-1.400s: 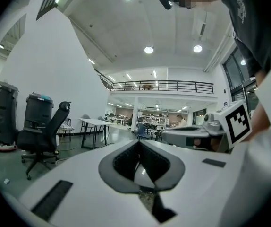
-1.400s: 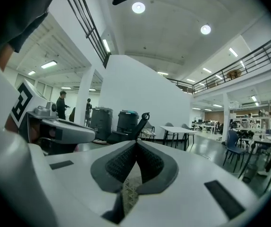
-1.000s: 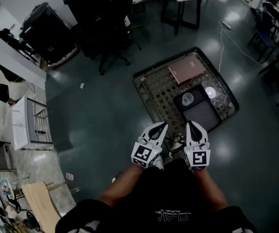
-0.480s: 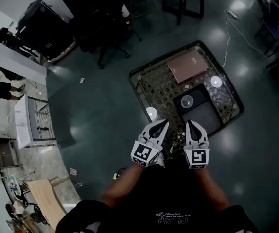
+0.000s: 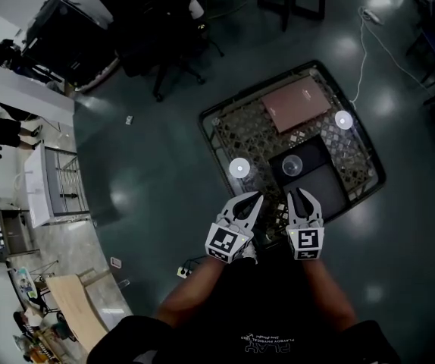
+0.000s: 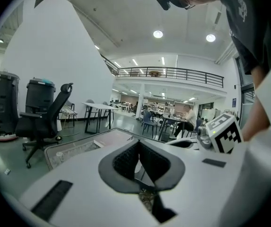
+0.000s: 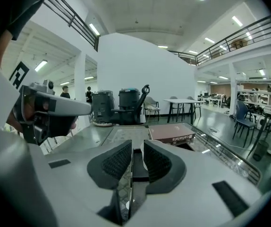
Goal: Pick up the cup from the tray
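A clear cup (image 5: 292, 166) stands at the far end of a black tray (image 5: 320, 182) on a low glass-topped table (image 5: 211, 121). Both grippers are held close to my body at the table's near edge, short of the tray. My left gripper (image 5: 257, 196) (image 6: 139, 144) is shut and empty. My right gripper (image 5: 297, 194) (image 7: 132, 144) points at the tray (image 7: 136, 167). Its jaws are opening, with a narrow gap and nothing between them. The pale cup (image 7: 143, 156) shows beyond that gap, partly hidden by the right pad.
A pink book (image 5: 297, 103) (image 7: 171, 133) lies on the table's far side. Ceiling lights glare on the glass (image 5: 238, 167). A black office chair (image 5: 164, 55) and black bins stand beyond the table on the dark floor. A power cord (image 5: 365, 51) runs at the right.
The table and tray have slid nearer to the grippers and slightly left in the head view. Both grippers keep about the same place before my body.
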Demonstrator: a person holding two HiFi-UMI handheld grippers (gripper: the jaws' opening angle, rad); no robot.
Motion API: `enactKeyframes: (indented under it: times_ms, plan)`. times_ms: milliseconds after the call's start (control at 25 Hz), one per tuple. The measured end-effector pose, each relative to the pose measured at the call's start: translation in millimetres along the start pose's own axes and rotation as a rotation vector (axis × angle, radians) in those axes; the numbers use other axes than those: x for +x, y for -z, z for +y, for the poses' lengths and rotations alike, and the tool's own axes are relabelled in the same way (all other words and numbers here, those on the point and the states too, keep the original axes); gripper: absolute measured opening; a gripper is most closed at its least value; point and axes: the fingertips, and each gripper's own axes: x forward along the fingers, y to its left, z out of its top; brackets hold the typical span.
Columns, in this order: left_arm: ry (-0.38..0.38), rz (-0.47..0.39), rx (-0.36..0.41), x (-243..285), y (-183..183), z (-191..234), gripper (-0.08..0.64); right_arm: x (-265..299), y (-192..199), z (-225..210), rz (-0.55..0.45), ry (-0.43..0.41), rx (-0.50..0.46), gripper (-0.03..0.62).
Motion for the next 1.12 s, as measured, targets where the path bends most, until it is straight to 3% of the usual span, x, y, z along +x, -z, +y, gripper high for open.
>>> enactKeyframes:
  times_ms: [200, 400, 800, 1120]
  plan:
    - [-0.024, 0.006, -0.025, 9.4, 4.2, 10.1, 0.009, 17.9, 16.6, -12.6, 0.051, 0.002, 0.008, 0.115]
    - [-0.047, 0.023, -0.046, 18.2, 11.2, 17.7, 0.009, 42.0, 32.4, -23.4, 0.093, -0.017, 0.03, 0.225]
    - [-0.107, 0.038, -0.075, 20.2, 16.2, 32.0, 0.009, 83.2, 60.9, -37.6, 0.177, -0.071, 0.032, 0.288]
    - [-0.151, 0.063, -0.097, 17.2, 24.7, 43.1, 0.009, 106.8, 64.7, -39.4, 0.211, -0.108, 0.017, 0.291]
